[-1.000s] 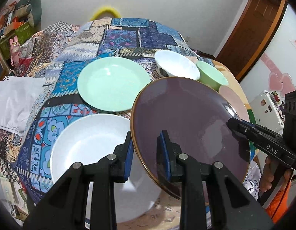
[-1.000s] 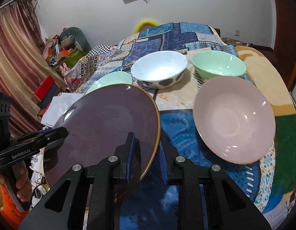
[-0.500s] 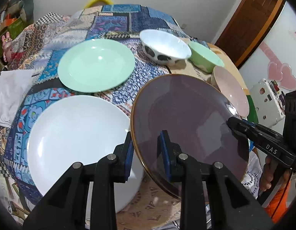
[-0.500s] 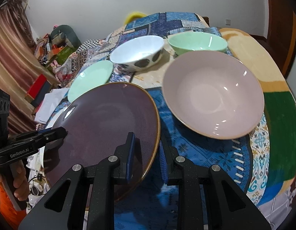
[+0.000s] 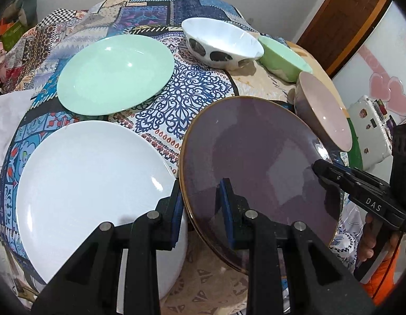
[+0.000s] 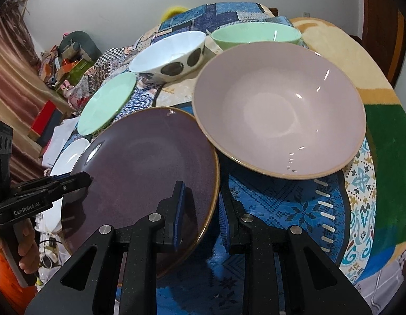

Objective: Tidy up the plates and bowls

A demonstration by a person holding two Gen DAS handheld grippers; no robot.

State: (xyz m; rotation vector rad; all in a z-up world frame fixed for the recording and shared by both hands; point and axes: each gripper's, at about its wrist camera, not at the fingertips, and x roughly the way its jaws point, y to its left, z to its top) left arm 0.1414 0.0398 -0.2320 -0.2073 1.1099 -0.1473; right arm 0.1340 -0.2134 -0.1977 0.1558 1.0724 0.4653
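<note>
A dark purple plate with a gold rim (image 5: 255,162) (image 6: 145,173) hangs above the table, held on both sides. My left gripper (image 5: 200,204) is shut on its left rim. My right gripper (image 6: 200,210) is shut on its right rim, and also shows in the left wrist view (image 5: 318,168). A white plate (image 5: 92,183) lies just left of it, a mint green plate (image 5: 113,73) behind. A pink bowl (image 6: 279,107), a white spotted bowl (image 6: 168,55) and a green bowl (image 6: 255,35) stand to the right and back.
A patchwork cloth (image 5: 182,99) covers the round table. A white cloth (image 5: 6,115) lies at the left edge. Boxes and clutter (image 6: 69,65) stand beyond the table on the left. A wooden door (image 5: 344,18) is at the back right.
Both grippers and the purple plate have moved down and forward toward the table. The pink bowl now sits right beside the plate's far edge. Both grips are unchanged.
</note>
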